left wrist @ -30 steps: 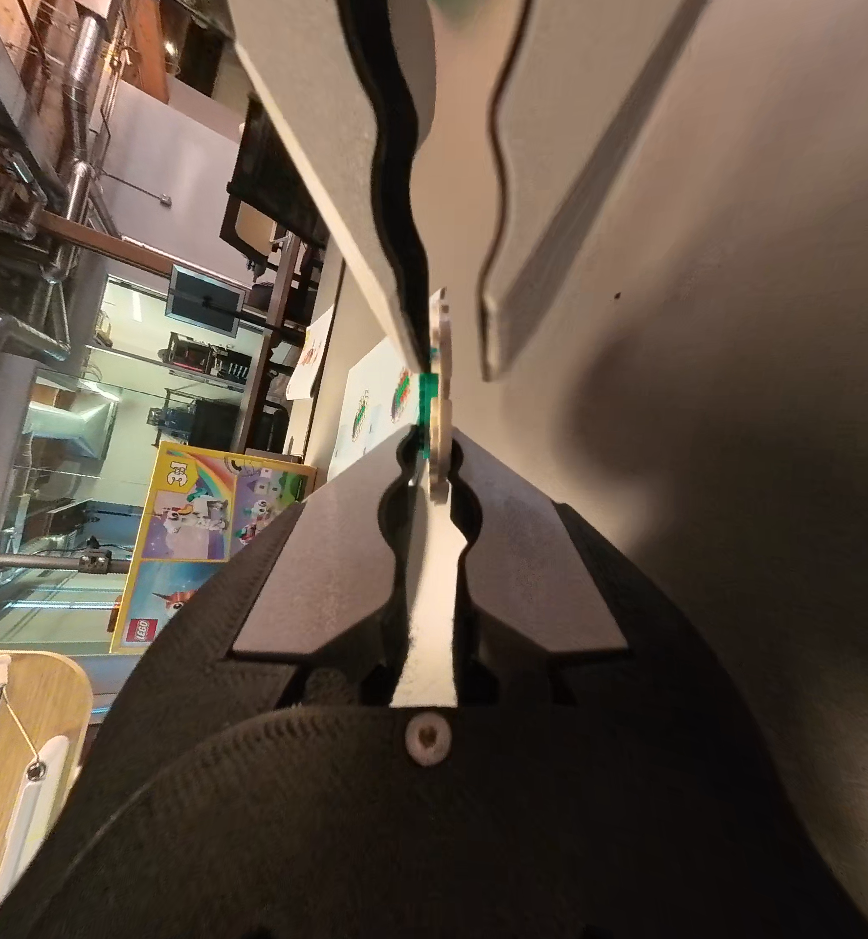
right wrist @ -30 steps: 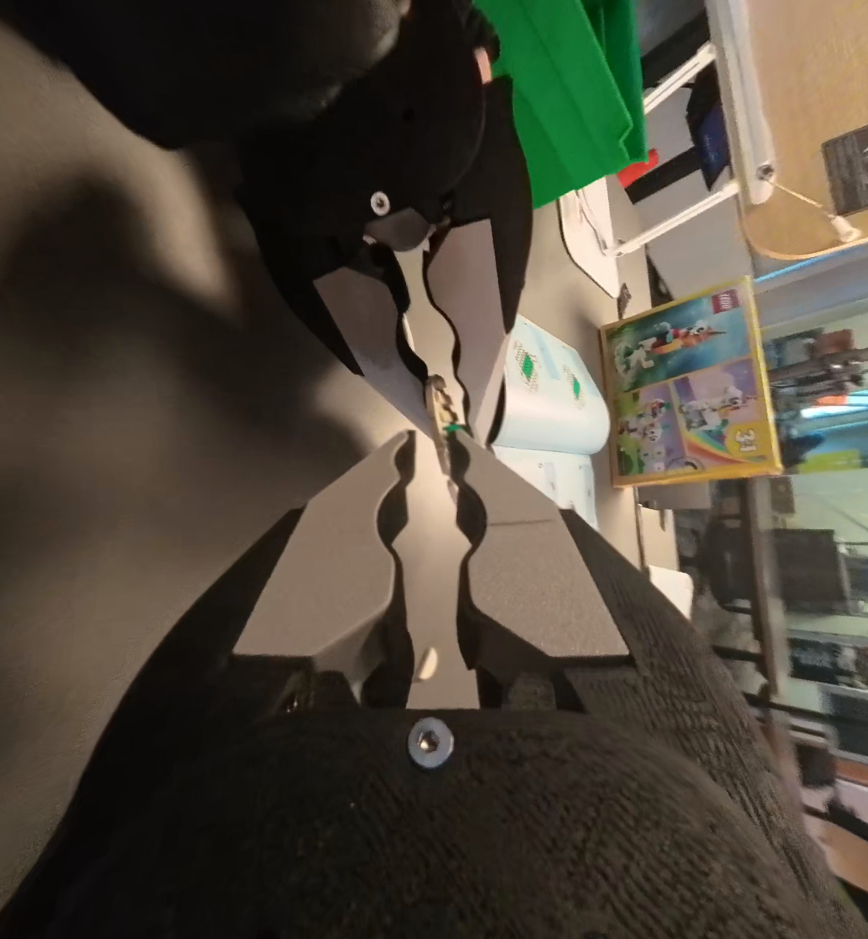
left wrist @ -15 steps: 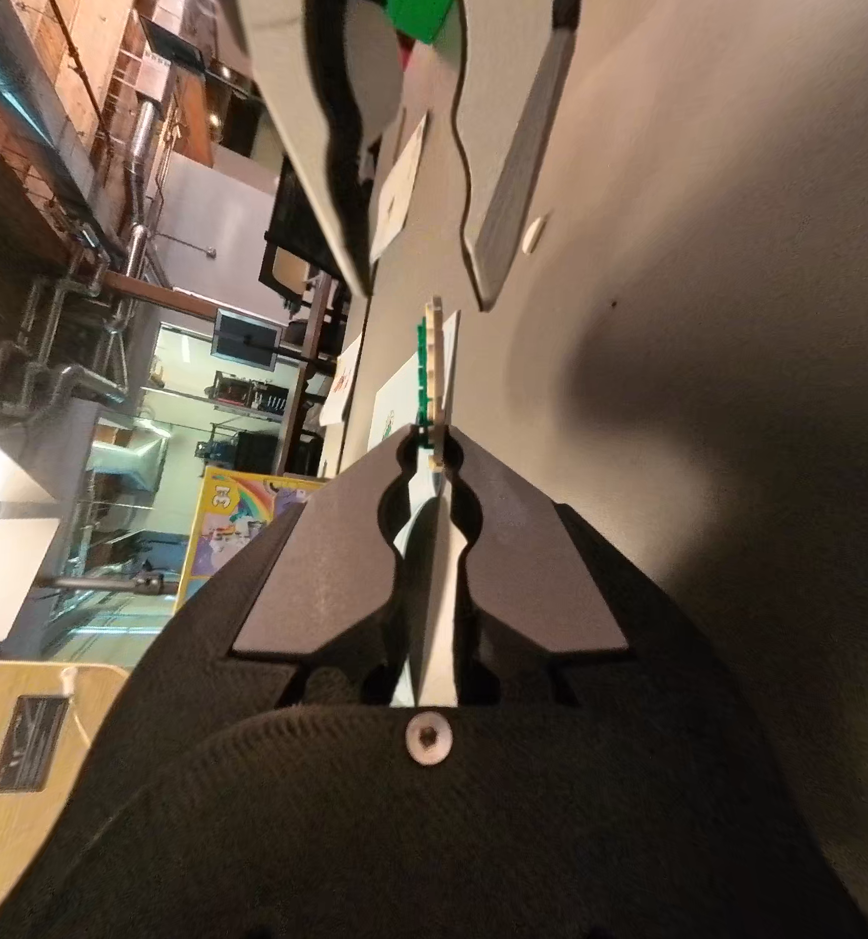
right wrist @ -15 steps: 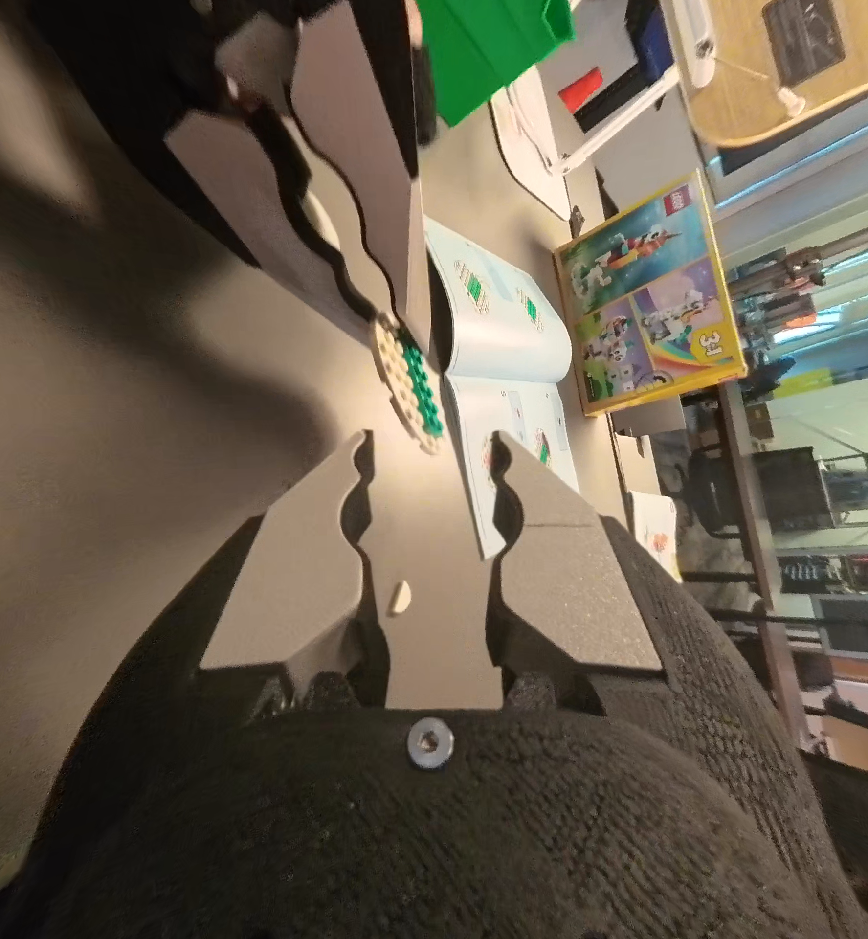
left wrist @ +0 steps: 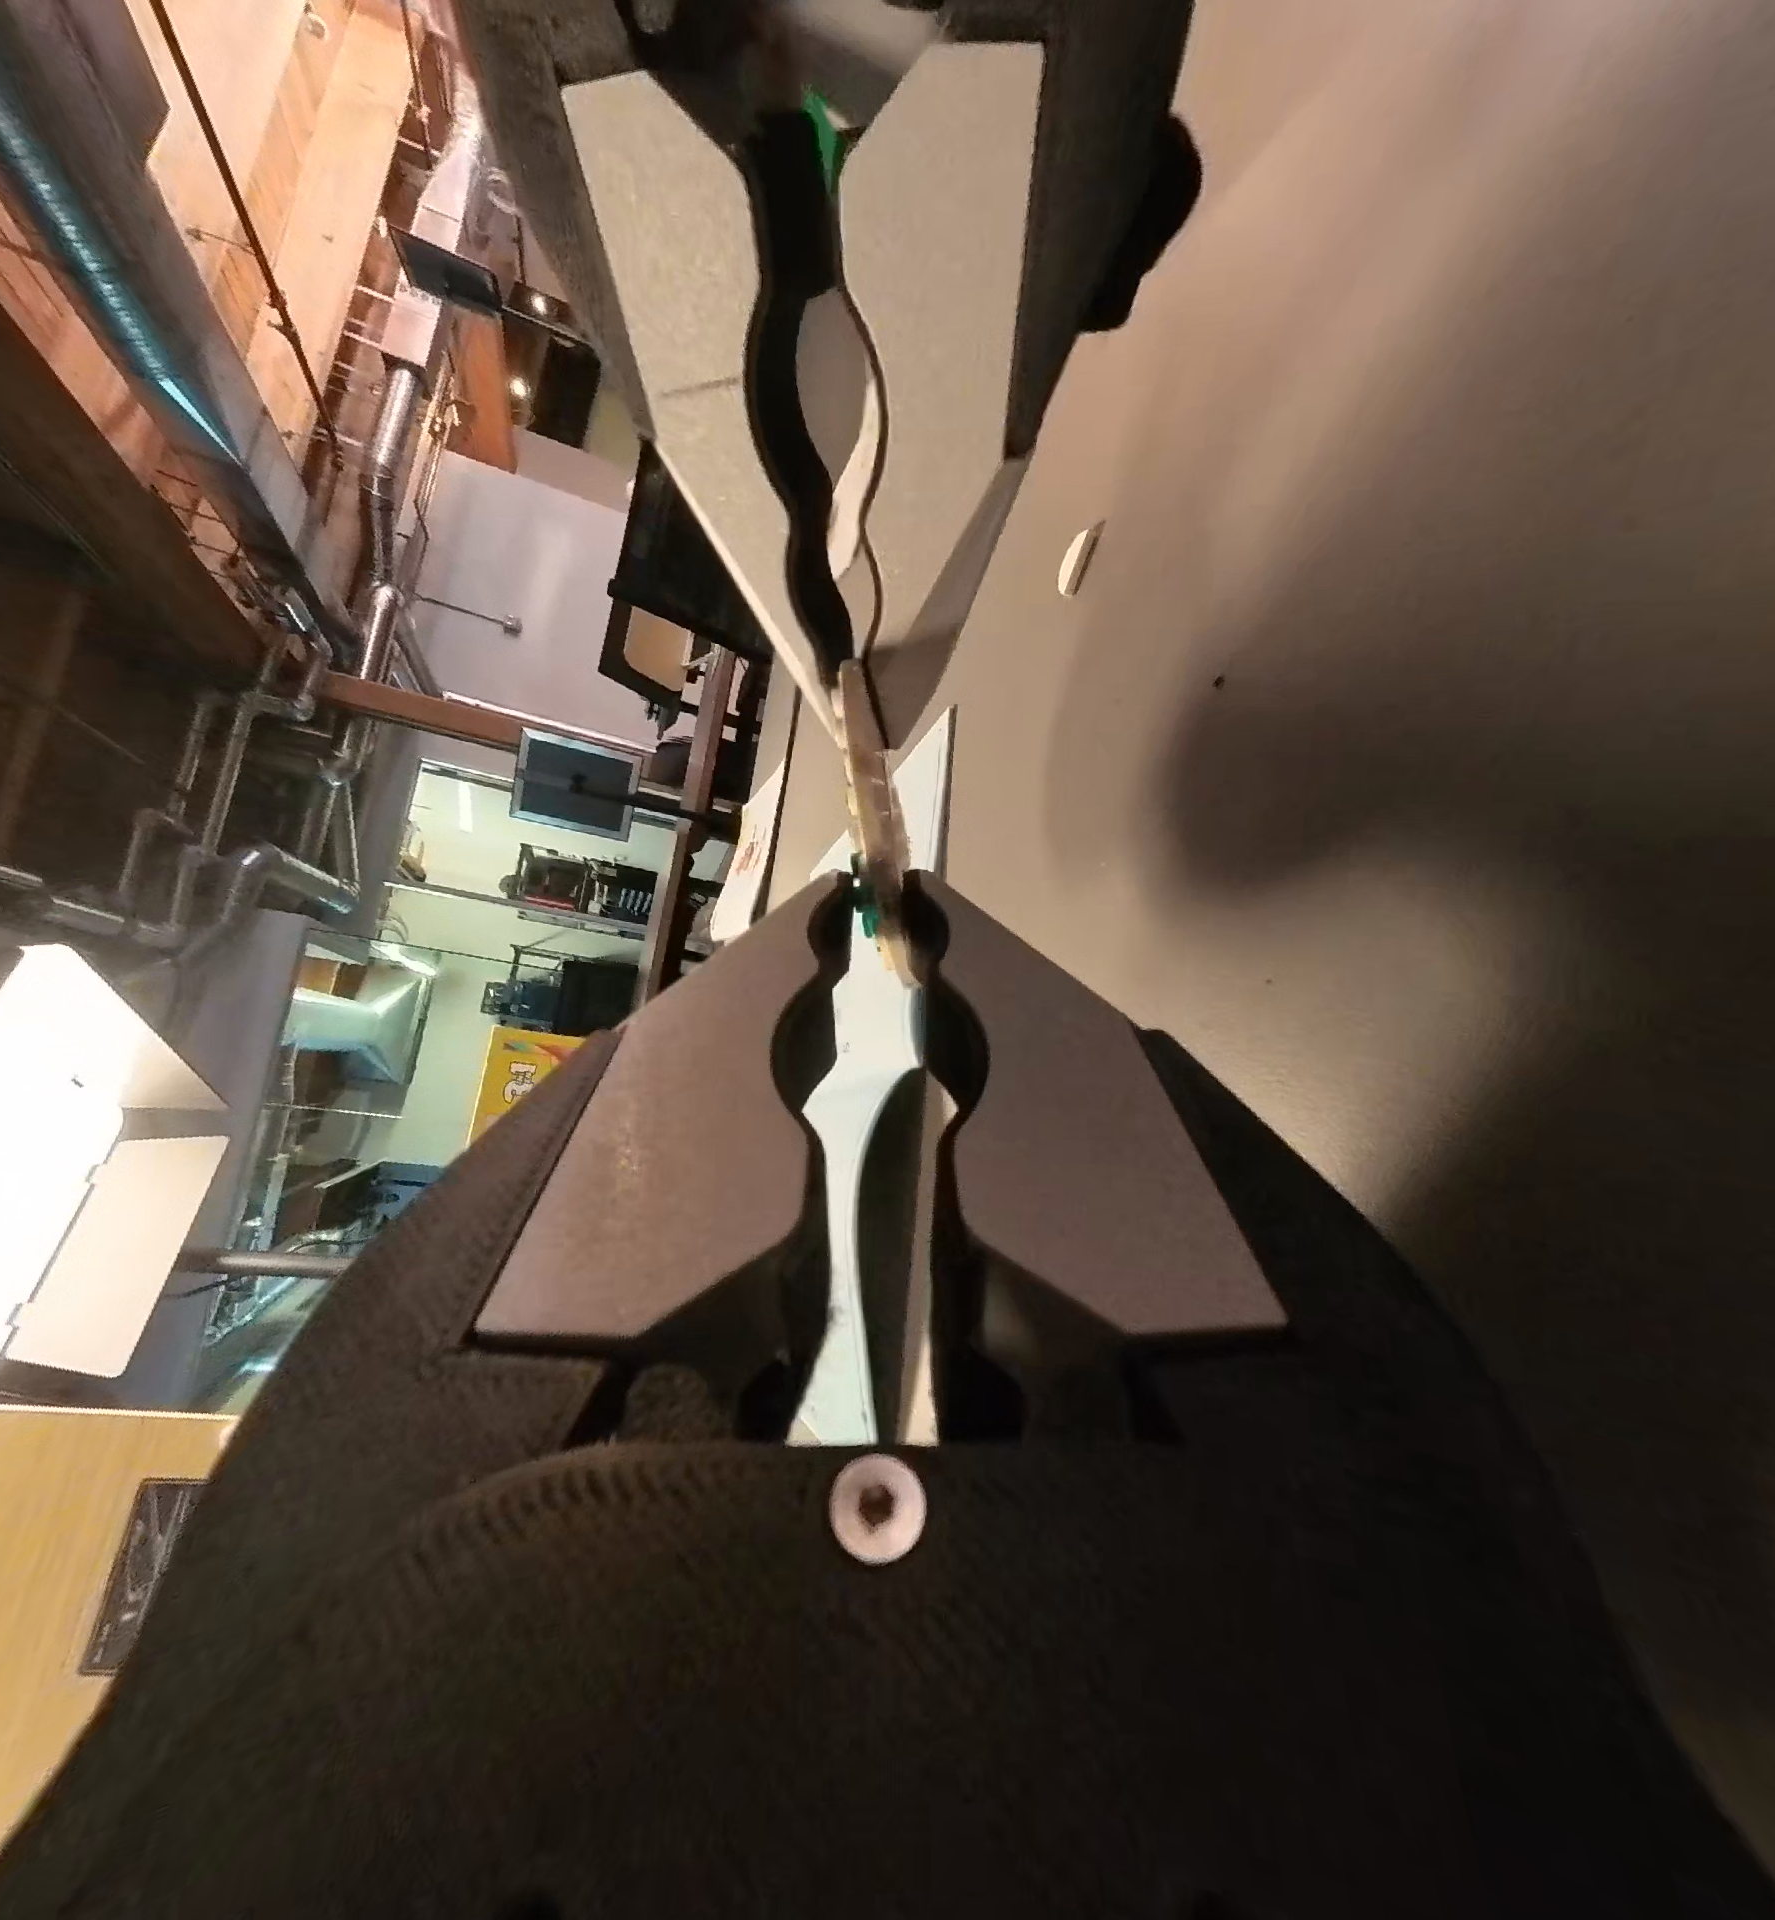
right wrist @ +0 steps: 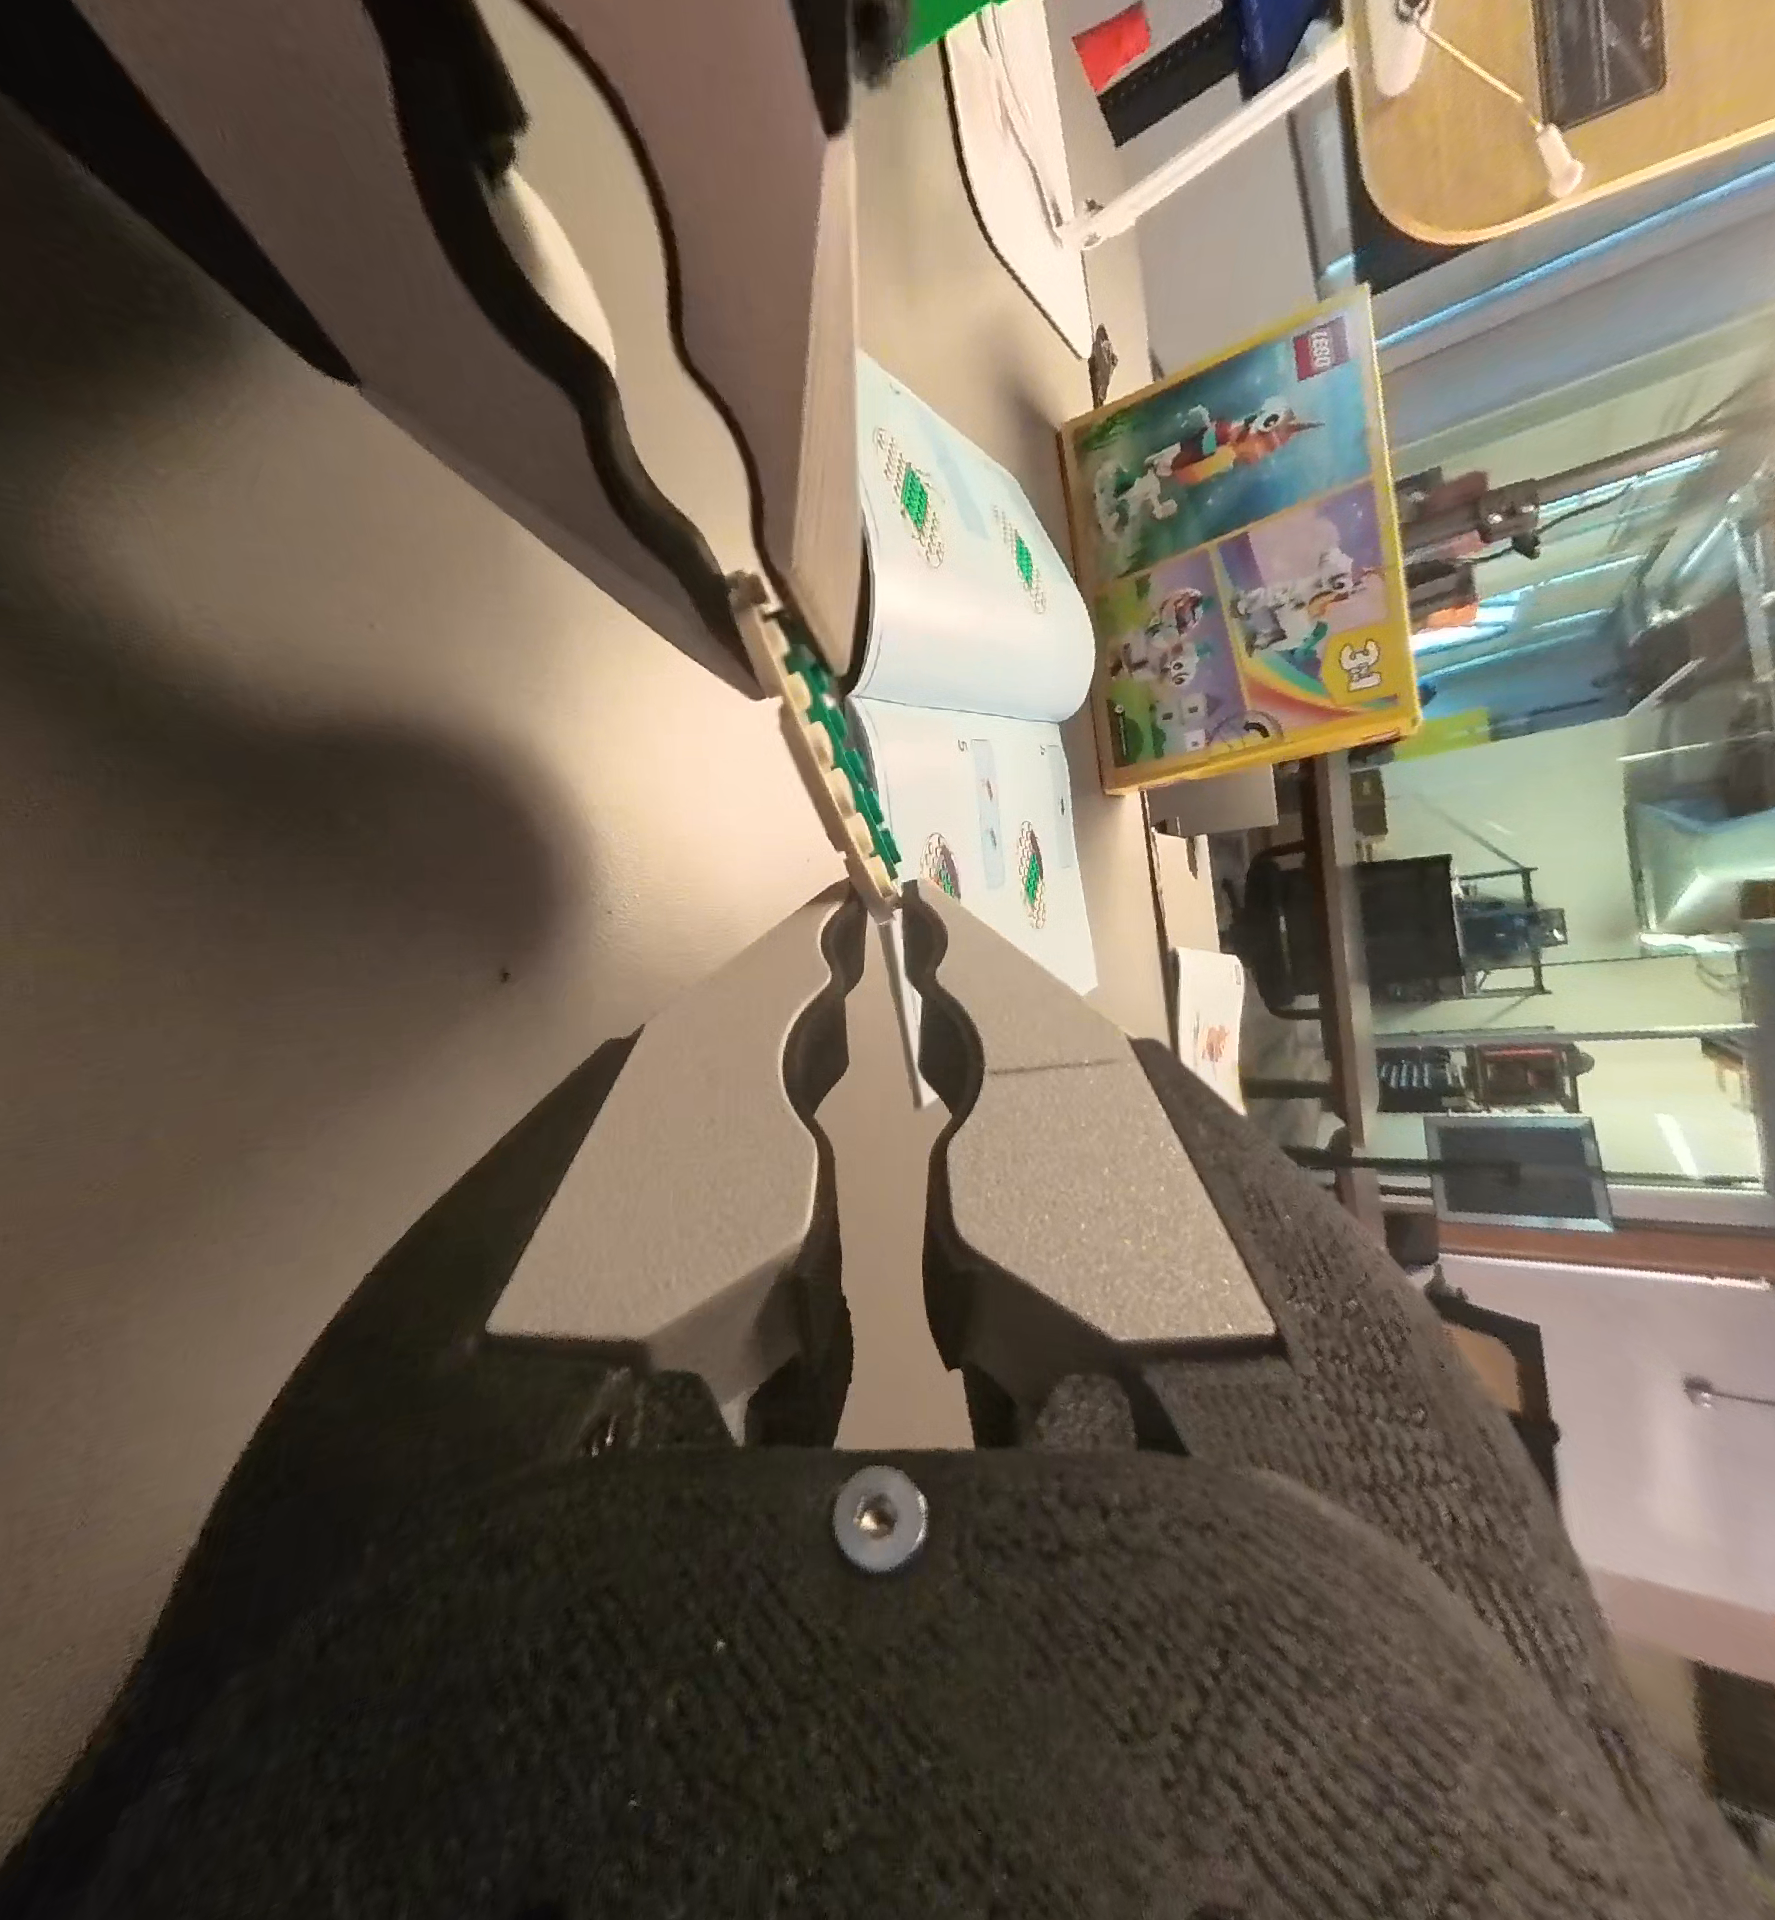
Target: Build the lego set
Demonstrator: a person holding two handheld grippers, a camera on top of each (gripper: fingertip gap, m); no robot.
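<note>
A round tan Lego plate [left wrist: 872, 800] with green pieces on one face is held on edge above the grey table [left wrist: 1434, 468]. My left gripper [left wrist: 878, 896] is shut on one end of it. My right gripper [left wrist: 854, 665] comes in from the opposite side and pinches the other end. In the right wrist view the plate [right wrist: 826, 748] spans from my right gripper [right wrist: 878, 909] up to the left gripper [right wrist: 769, 613], with the green studs facing right. Both pairs of jaws stand nearly closed around the plate's rim.
An open instruction booklet [right wrist: 966, 582] lies on the table just behind the plate. A yellow Lego box [right wrist: 1236, 561] stands at the table's far edge. A small loose white piece [left wrist: 1075, 561] lies on the table. A wooden board [right wrist: 1589, 125] is beyond. About 4 cm separates my left fingertips from my right.
Half a second ago my right gripper was open and drawn back from the plate. It has moved in and closed on the plate's free end. My left gripper kept its hold.
</note>
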